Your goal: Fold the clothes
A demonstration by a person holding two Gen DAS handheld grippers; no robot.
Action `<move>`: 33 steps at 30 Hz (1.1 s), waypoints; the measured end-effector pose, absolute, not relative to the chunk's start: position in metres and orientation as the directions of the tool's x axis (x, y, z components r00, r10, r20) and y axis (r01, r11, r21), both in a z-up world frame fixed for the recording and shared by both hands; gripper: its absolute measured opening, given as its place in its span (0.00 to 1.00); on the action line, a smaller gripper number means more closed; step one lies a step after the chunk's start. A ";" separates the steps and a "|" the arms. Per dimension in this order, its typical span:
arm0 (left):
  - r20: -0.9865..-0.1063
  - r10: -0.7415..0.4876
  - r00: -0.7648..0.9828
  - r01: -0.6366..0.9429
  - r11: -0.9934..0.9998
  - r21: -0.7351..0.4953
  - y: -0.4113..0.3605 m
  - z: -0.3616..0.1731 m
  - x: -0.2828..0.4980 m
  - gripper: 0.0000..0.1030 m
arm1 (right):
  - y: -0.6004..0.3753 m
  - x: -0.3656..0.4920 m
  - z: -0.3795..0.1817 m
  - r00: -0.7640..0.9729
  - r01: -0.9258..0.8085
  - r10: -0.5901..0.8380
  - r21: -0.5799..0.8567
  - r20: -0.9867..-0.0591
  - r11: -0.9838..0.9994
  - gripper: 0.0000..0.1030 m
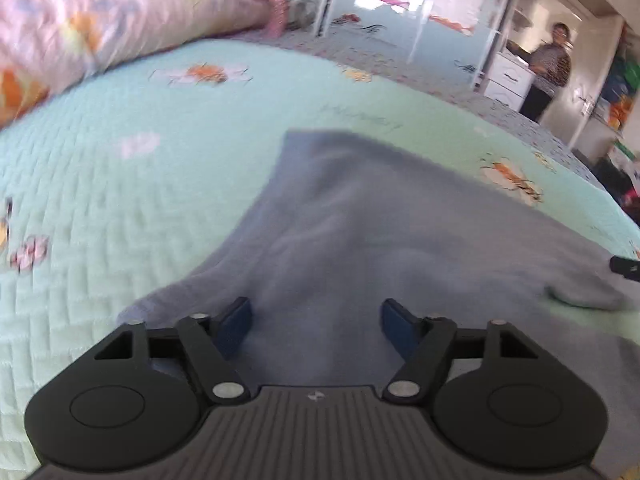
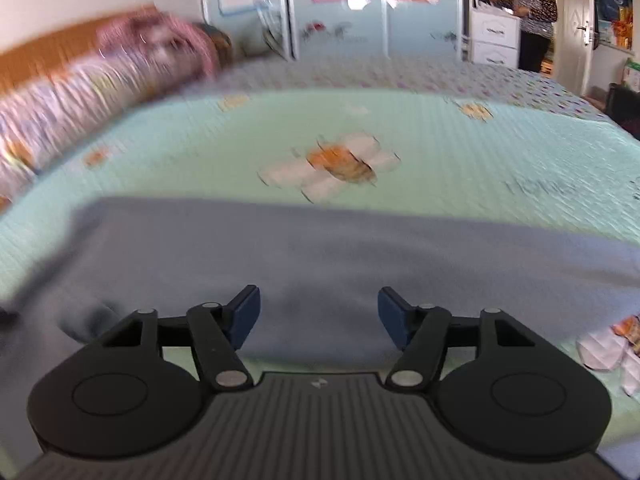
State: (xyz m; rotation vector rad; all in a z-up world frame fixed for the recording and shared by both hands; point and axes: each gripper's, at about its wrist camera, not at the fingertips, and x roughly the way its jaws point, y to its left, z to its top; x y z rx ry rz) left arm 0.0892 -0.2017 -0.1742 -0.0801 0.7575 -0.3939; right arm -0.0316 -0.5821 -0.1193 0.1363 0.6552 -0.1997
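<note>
A grey-blue garment (image 1: 360, 220) lies spread on the mint-green quilted bedspread (image 1: 120, 184); in the left wrist view it runs from under the fingers toward the right edge. My left gripper (image 1: 316, 320) hovers over its near part, jaws open, with only cloth below them. In the right wrist view the same garment (image 2: 320, 248) stretches as a wide band across the bed (image 2: 460, 148). My right gripper (image 2: 319, 312) is open over its near edge and holds nothing. The dark tip (image 1: 626, 266) of the other gripper shows at the right edge of the left wrist view.
A pink floral pillow or duvet (image 1: 100, 20) lies along the far left of the bed. Mirrored wardrobe doors (image 2: 340, 12) stand behind it. A person (image 2: 534, 12) stands by white drawers (image 2: 494, 38) near a doorway at the back right.
</note>
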 end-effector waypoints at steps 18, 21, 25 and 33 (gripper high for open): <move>-0.557 -0.390 0.733 0.389 0.912 -0.127 -0.255 -0.142 0.062 0.64 | -0.730 -0.101 -0.133 0.713 0.456 -0.356 0.013 -0.604 0.890 0.88; -0.568 -0.383 0.729 0.383 0.915 -0.125 -0.276 -0.143 0.080 0.64 | -0.696 -0.071 -0.126 0.796 0.359 -0.246 0.104 -0.553 0.928 0.88; -0.647 -0.312 0.696 0.341 0.936 -0.085 -0.282 -0.157 0.107 0.65 | -0.649 -0.006 -0.137 0.809 0.198 -0.110 0.093 -0.577 0.976 0.87; -0.578 -0.303 0.758 0.392 0.919 0.032 -0.277 -0.196 0.086 0.70 | -0.744 -0.032 -0.154 0.688 0.323 -0.287 -0.073 -0.667 0.944 0.93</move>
